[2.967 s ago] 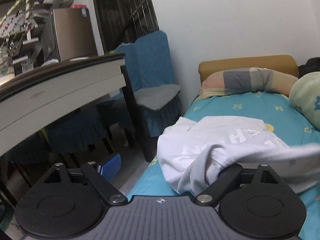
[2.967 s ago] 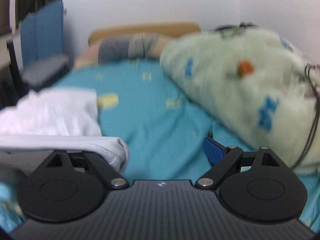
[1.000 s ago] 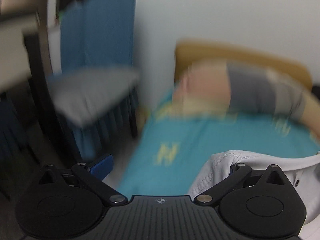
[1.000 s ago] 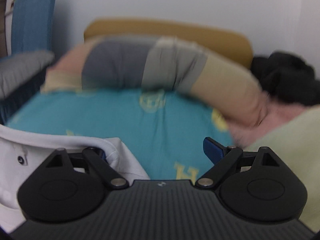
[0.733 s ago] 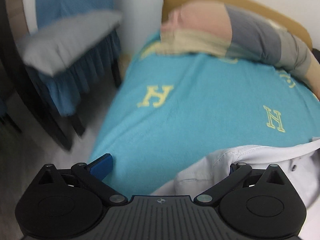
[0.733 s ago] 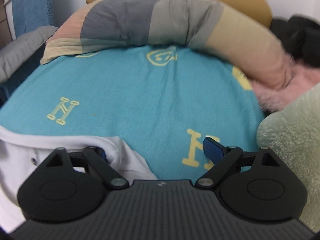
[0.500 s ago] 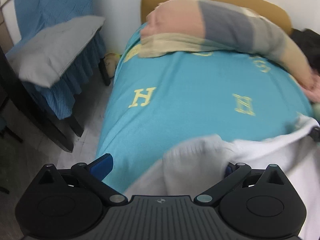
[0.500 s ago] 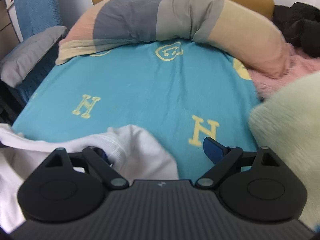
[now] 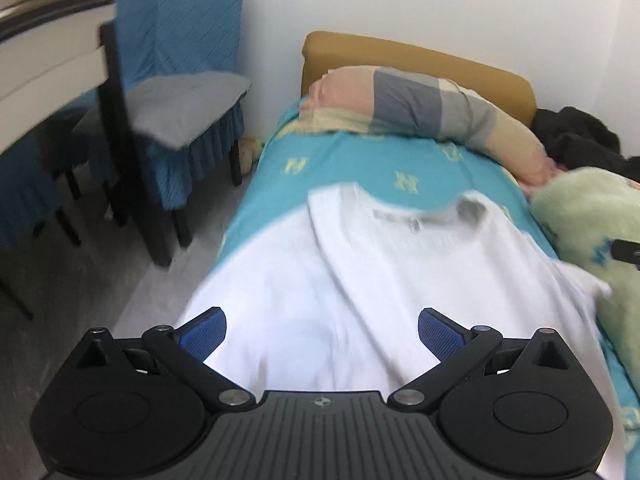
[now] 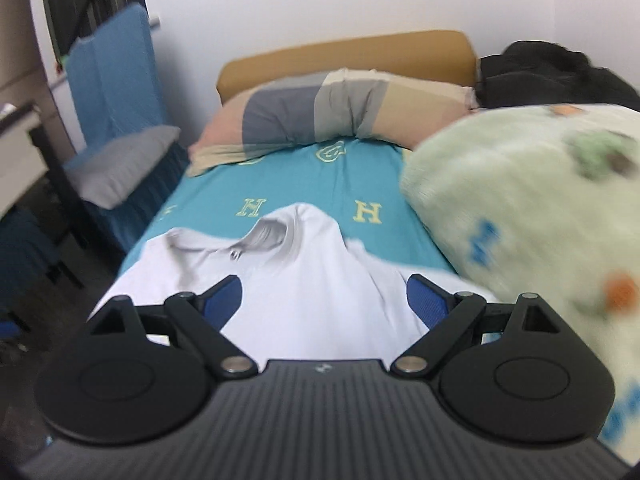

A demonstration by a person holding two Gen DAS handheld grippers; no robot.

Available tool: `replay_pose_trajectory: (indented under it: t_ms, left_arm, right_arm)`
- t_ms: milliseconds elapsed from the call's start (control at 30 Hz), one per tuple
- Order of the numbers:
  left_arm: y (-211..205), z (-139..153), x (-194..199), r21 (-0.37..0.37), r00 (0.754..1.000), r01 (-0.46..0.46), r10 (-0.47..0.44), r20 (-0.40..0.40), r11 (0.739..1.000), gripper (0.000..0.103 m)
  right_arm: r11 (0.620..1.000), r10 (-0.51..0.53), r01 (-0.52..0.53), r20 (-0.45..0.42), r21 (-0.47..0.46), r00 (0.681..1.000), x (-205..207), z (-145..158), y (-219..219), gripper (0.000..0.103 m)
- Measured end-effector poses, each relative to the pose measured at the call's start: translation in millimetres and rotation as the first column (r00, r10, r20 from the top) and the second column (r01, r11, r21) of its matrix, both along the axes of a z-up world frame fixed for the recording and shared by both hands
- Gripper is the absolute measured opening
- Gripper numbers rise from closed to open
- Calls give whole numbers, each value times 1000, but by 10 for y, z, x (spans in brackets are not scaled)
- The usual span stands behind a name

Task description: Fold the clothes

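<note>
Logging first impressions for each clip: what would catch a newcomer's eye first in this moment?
The white shirt spread flat, collar toward the headboard, on the teal bedsheet dominates both views. Both grippers, left gripper and right gripper, hover open above it, holding nothing. Next come the striped pillow at the head of the bed and the pale green fleece blanket bunched along the right side.

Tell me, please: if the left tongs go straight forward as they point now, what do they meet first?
Most likely the white shirt, lying spread on the teal bedsheet. The left tongs are open and empty, aimed along it; depth is uncertain.
</note>
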State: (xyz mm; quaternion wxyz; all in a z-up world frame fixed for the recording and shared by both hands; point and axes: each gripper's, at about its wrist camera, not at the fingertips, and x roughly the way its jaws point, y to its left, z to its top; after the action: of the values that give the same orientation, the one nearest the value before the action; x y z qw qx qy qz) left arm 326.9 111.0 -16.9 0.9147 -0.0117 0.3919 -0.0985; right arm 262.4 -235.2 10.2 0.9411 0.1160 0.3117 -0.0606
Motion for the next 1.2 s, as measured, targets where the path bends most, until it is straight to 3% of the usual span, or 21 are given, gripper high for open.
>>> replay_pose_trajectory:
  t_ms: [200, 367, 467, 533, 633, 767, 933, 1067, 1133, 1200]
  left_arm:
    - [262, 57, -1061, -122, 995, -84, 77, -61, 989, 101]
    - [315, 385, -1569, -139, 993, -115, 109, -50, 984, 99]
    - [327, 750, -1688, -159, 988, -145, 135, -73, 977, 97]
    - [324, 990, -1656, -166, 977, -181, 157, -146, 969, 94]
    - [355, 1377, -1705, -241, 948, -262, 204, -243, 934, 92]
    - [342, 1286, -1684, -266, 965, -253, 222, -141, 930, 100]
    - [335, 1146, -1645, -297, 969, -239, 245, -17, 924, 99]
    - [602, 307, -1208, -302, 941, -338, 323, -98, 891, 91]
    - [696, 20, -946, -298, 925, -379, 351, -143, 876, 88]
    - [770, -235, -700, -297, 920, -393, 369, -134, 870, 88]
  right_arm:
    - [1000, -12, 10, 70, 23, 998, -1376, 318, -90, 91]
    - [1000, -27, 27, 99, 3, 995, -2181, 727, -86, 91]
    - [1000, -11, 13, 93, -27, 996, -2444, 1013, 8, 91]
    - [999, -4, 9, 100, -49, 995, -2552, 1188, 79, 91]
    - [999, -4, 9, 115, -43, 993, -2566, 1358, 178, 91]
    - [1000, 9, -10, 107, 12, 994, -2391, 1355, 242, 91]
    - [998, 5, -16, 150, 67, 989, -2168, 879, 277, 91]
    - [998, -3, -10, 187, 67, 982, -1970, 259, 268, 91]
    - [996, -22, 7, 158, 94, 987, -1843, -3, 218, 91]
    - [990, -20, 1, 139, 138, 990, -1700, -203, 139, 91]
